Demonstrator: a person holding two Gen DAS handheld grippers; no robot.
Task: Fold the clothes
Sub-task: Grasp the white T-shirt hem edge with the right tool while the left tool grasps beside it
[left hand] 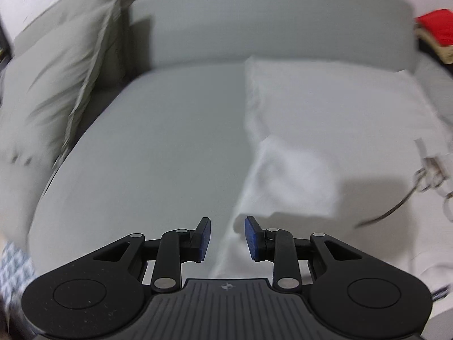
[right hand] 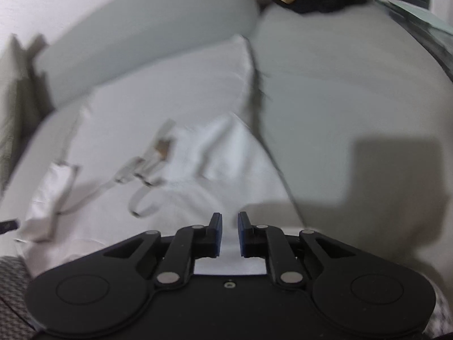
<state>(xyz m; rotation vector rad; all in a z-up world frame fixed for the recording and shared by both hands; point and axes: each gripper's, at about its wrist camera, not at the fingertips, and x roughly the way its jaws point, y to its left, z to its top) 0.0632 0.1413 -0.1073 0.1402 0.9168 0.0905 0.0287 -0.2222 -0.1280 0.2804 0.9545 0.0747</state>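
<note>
Both empty: left gripper (left hand: 227,239) half open, right gripper (right hand: 230,233) narrow, so that floppy white garment (left hand: 325,119) at 1 o'clock could bunch mid-fold.

Home living room. Grey upholstered sofa (left hand: 158,147) with curved backrest (left hand: 254,19), loose cushion (left hand: 51,85) at one end, white garment (left hand: 325,107) spread on the seat, red cloth (left hand: 437,27) on furniture beside it.
</note>
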